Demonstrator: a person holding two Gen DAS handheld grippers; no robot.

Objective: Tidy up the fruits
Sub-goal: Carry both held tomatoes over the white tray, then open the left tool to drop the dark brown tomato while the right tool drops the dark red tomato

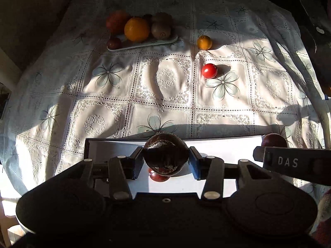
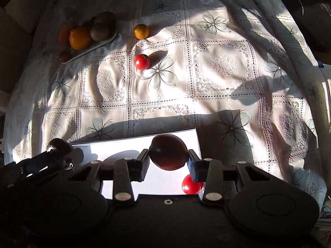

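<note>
In the left wrist view my left gripper [image 1: 166, 158] is shut on a dark, glossy round fruit [image 1: 165, 150], held above a white rectangular tray [image 1: 223, 148]. Under it a red fruit [image 1: 158, 177] lies on the tray. In the right wrist view my right gripper [image 2: 168, 158] is shut on a dark red plum-like fruit [image 2: 167, 153] over the same tray [image 2: 115, 150]. A bright red tomato [image 2: 191, 184] rests on the tray beneath its right finger. Farther out on the cloth lie a loose red tomato [image 1: 209, 70] and a small orange [image 1: 204, 42].
A pale plate [image 1: 144, 43] at the far left holds oranges, kiwis and a dark red fruit. A lace tablecloth with flower prints [image 1: 165, 78] covers the table, part sunlit, part shadowed. Dark objects stand at the far right edge [image 2: 310, 16].
</note>
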